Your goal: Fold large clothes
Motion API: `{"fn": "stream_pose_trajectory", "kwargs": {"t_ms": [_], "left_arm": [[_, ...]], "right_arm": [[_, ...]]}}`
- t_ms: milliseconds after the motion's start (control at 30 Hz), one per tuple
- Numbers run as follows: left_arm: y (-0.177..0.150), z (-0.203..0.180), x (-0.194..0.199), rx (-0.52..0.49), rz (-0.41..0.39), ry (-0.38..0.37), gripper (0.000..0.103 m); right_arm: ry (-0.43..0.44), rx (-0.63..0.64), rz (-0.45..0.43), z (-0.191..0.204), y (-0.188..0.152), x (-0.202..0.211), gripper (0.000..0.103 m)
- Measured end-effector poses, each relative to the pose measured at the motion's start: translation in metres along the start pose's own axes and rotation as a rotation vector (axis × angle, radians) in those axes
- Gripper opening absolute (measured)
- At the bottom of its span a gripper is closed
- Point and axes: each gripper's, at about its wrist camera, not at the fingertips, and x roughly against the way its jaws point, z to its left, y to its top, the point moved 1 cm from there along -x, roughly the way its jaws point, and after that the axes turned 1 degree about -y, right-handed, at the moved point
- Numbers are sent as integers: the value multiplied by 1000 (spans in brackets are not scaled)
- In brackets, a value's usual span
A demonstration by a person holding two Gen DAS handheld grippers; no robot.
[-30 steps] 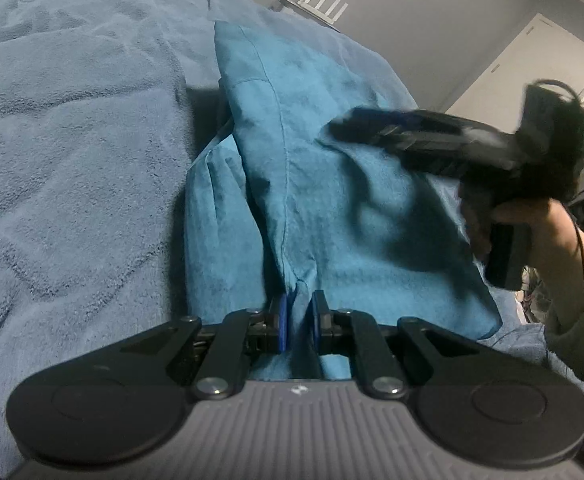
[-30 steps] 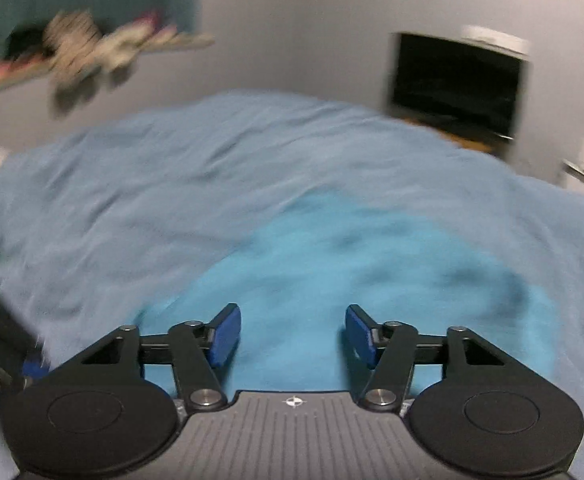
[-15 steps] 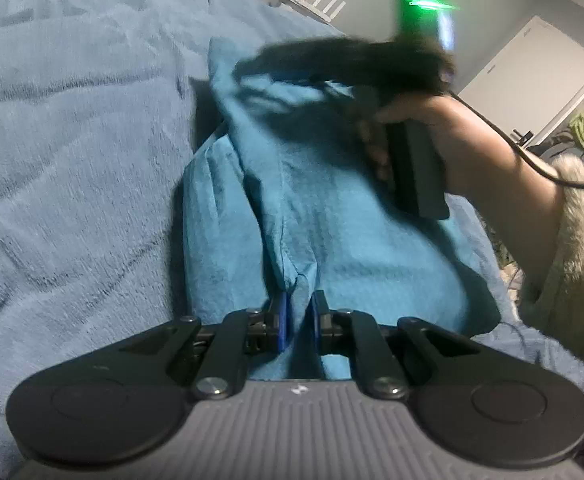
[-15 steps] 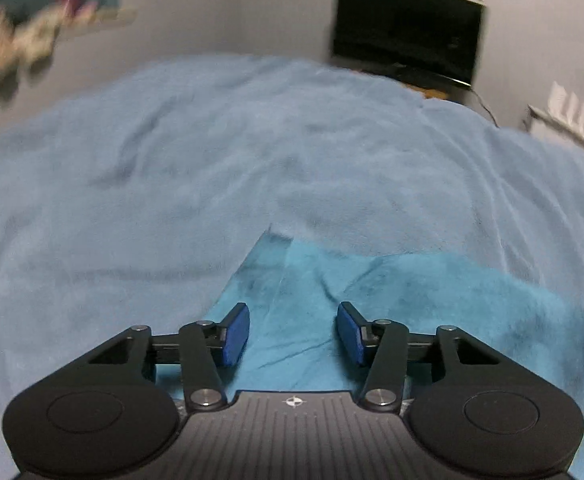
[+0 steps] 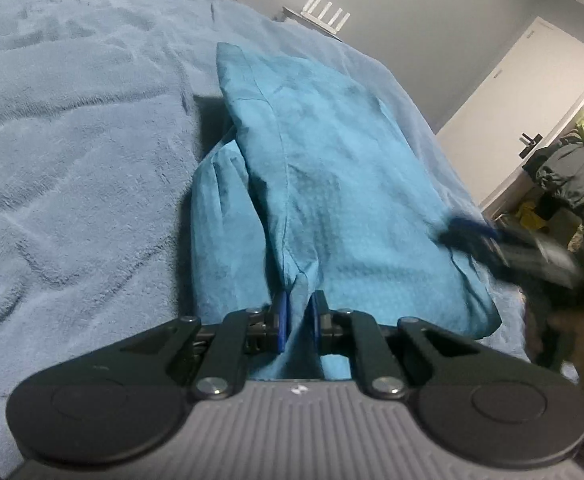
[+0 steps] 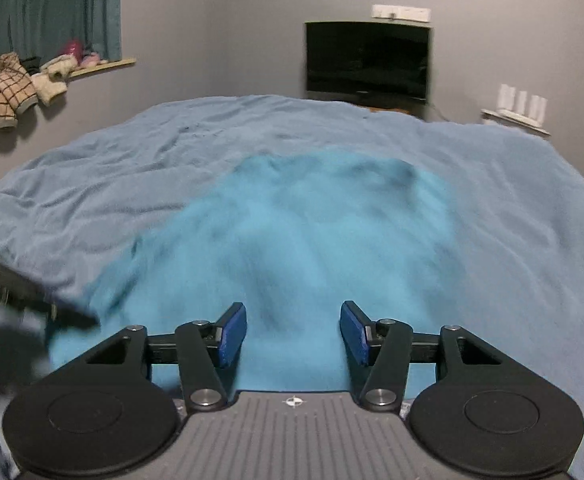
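A teal garment (image 5: pixel 331 184) lies partly folded on a blue-grey blanket (image 5: pixel 72 160), with one layer lapped over another. My left gripper (image 5: pixel 297 320) is shut on a pinched fold at the garment's near edge. In the right wrist view the same garment (image 6: pixel 311 232) spreads blurred ahead of my right gripper (image 6: pixel 293 330), whose jaws are opening with nothing between them, just above the cloth's near edge. That right gripper (image 5: pixel 467 232) shows as a dark blur at the garment's right side, and the left gripper's body (image 6: pixel 24 292) as a blur at the far left.
The blanket (image 6: pixel 511 200) covers the whole bed. A dark screen (image 6: pixel 367 60) hangs on the far wall, with a white router (image 6: pixel 521 104) on a shelf to its right. Clothes sit on a left ledge (image 6: pixel 20 80). A white door (image 5: pixel 531 100) and piled clothes (image 5: pixel 571 160) stand at right.
The right gripper swung up over the far part of the garment, then came back to its near right edge. The left gripper kept its grip and stayed put.
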Motion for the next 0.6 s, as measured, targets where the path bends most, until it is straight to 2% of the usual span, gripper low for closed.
{"fn": "stream_pose_trajectory", "kwargs": {"t_ms": [67, 100, 167, 233, 300, 367, 433, 533, 600], "left_arm": [[-1, -5, 2, 5, -8, 20, 7], [-2, -6, 3, 14, -13, 28, 7], [-5, -7, 8, 18, -28, 49, 7], [-9, -9, 16, 15, -47, 82, 7], [-11, -22, 23, -28, -77, 129, 7], [-16, -40, 36, -91, -100, 154, 9], [-20, -55, 46, -139, -123, 167, 20], [-27, -73, 52, -185, -142, 133, 23], [-30, -81, 48, -198, -145, 119, 28]], "right_arm": [[-45, -59, 36, -18, -25, 24, 59], [-46, -121, 36, -30, -36, 35, 62], [-78, -253, 47, -53, -56, 55, 62], [-124, -335, 23, -63, -67, 75, 63], [-103, -377, -6, -62, -73, 91, 63], [-83, -354, 6, -50, -80, 101, 67], [-115, -270, 58, -34, -87, 100, 71], [-142, -215, 113, -21, -93, 88, 72], [-161, -205, 111, -18, -88, 75, 72]]}}
